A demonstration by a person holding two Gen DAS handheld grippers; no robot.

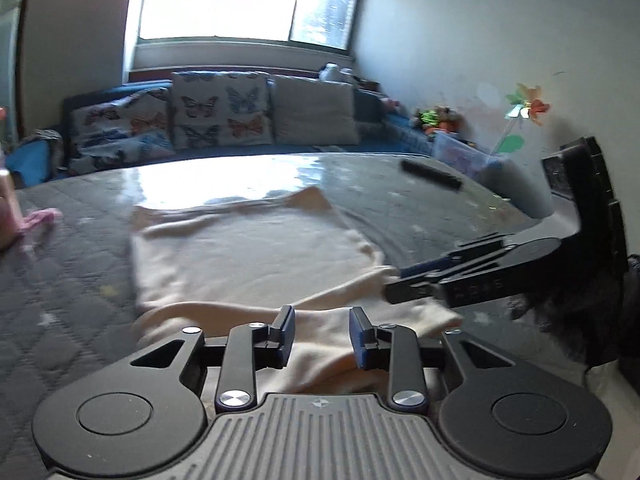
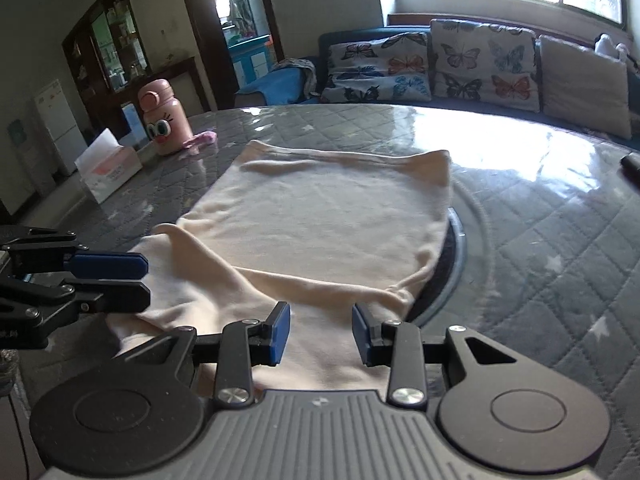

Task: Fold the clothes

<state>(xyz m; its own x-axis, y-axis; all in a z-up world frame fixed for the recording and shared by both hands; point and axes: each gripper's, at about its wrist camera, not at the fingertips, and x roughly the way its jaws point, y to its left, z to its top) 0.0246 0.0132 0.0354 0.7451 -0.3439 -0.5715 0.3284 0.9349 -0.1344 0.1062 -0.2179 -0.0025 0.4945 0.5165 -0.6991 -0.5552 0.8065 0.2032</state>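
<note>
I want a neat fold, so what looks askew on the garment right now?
The cream garment lies mostly flat, but its near edge is bunched and rumpled, and its far right corner curls upward.

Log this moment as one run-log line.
task: fold clothes | cream cotton garment: flat on quilted grey table cover | left gripper: open over near hem | right gripper: open over near hem

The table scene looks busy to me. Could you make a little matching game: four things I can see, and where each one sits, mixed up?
Things:
1. cream garment
2. pink bottle
3. tissue box
4. butterfly cushions

Places:
A. on the sofa under the window
B. spread flat mid-table
C. at the table's left edge, nearer the camera than the bottle
D. far left of the table, beside a pink scrap

Pairs: 1-B, 2-D, 3-C, 4-A
</note>
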